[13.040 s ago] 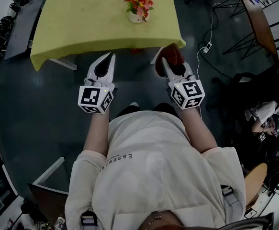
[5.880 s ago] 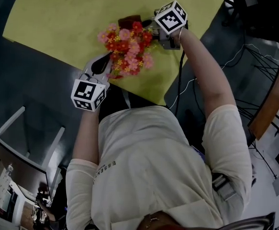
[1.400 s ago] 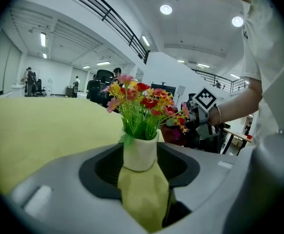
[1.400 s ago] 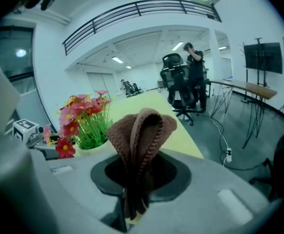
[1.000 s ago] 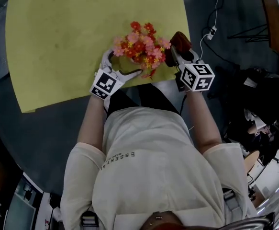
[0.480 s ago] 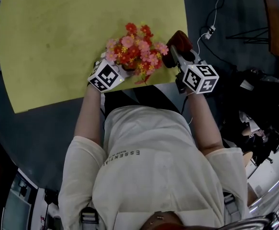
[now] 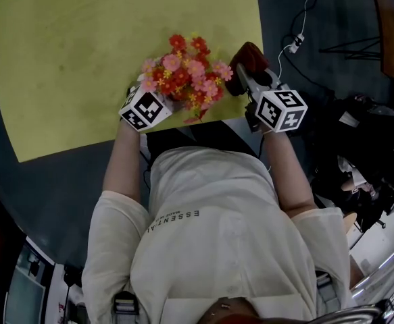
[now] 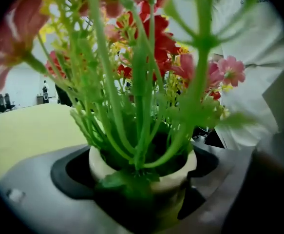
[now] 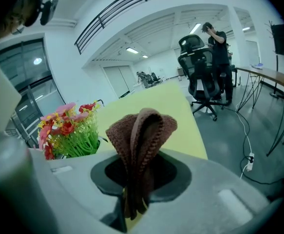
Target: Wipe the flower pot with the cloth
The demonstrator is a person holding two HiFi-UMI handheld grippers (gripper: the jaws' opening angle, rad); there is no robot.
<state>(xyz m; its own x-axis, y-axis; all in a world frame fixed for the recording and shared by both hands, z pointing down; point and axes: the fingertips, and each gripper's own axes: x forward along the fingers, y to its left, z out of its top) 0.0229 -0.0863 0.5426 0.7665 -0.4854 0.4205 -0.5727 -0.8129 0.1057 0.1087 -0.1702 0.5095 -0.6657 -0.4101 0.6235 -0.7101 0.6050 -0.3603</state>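
— Yellow worktop [image 7: 82, 46] fills the far side, and the person stands at its near edge. What do the left jaws do?
— The left gripper [image 8: 132, 199] has its jaws spread wide, one on each side of the cream flower pot [image 8: 173, 172]. The dark pads seem to press on its wall, so I judge that the pot is held steady for wiping.
— And the right one?
— The right gripper [image 9: 137, 189] has its jaws closed on a brown knitted cloth [image 9: 141, 130]. The fold stands up above the jaws, so a soft bulge is free to rub with.
— Does the cloth touch the pot?
— No. It is just beside the red and pink flowers [image 7: 183, 73], at their right, apart from the pot.
— Where is the pot exactly?
— Near the worktop's front edge, under the flowers. Whether it rests there or is lifted, I cannot tell.
— The next move?
— Probably the cloth must pass below the flowers to reach the pot wall.
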